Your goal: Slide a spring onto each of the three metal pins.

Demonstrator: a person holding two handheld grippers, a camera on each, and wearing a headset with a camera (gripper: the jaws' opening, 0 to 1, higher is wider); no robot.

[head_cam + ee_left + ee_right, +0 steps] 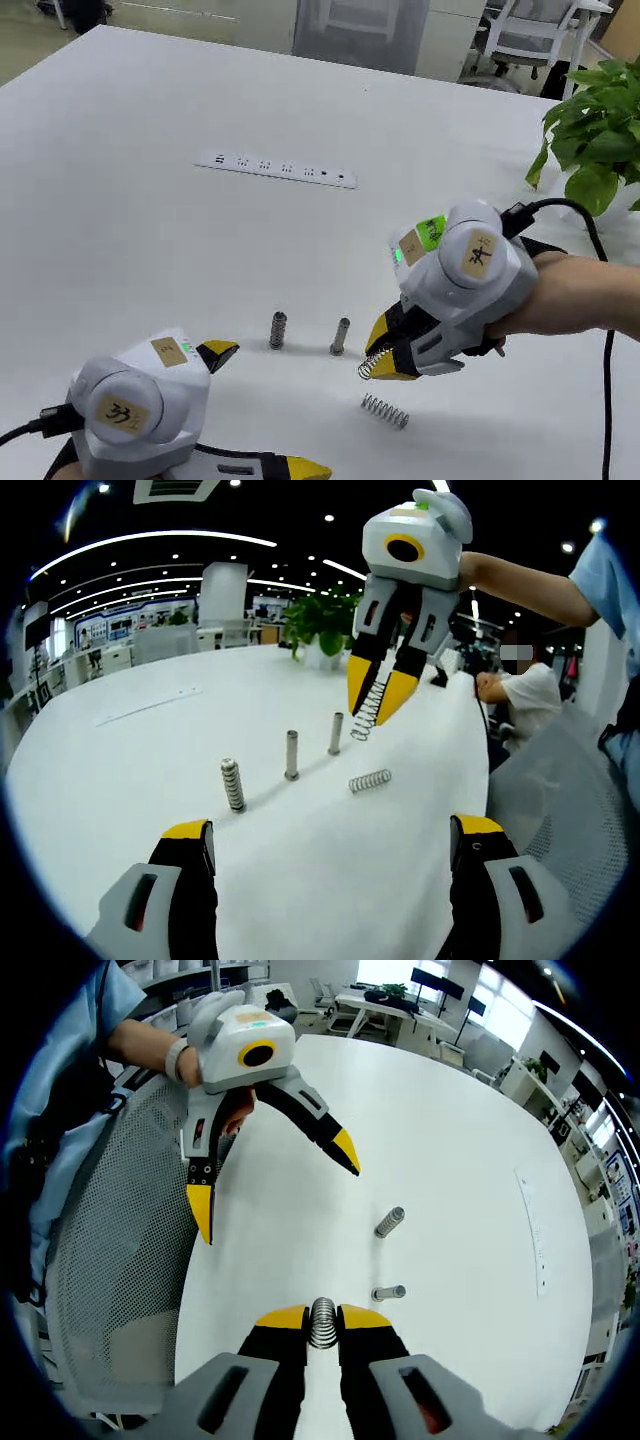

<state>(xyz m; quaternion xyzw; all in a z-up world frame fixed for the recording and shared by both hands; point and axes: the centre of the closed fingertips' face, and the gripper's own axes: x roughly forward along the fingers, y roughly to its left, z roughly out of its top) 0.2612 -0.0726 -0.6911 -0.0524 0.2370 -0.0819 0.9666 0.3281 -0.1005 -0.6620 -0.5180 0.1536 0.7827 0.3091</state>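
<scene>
Three metal pins stand upright on the white table. The pin nearest my left gripper wears a spring; the middle pin and the far pin are bare. In the head view I see the sprung pin and a bare pin. My right gripper is shut on a spring, held slanted just right of the bare pin and above the table. A loose spring lies below it. My left gripper hovers open with nothing between its fingers at the near left.
A white power strip lies across the table's middle. A green plant stands at the right edge. Office chairs stand beyond the far edge, and a mesh chair is by the near edge. A seated person is off to the side.
</scene>
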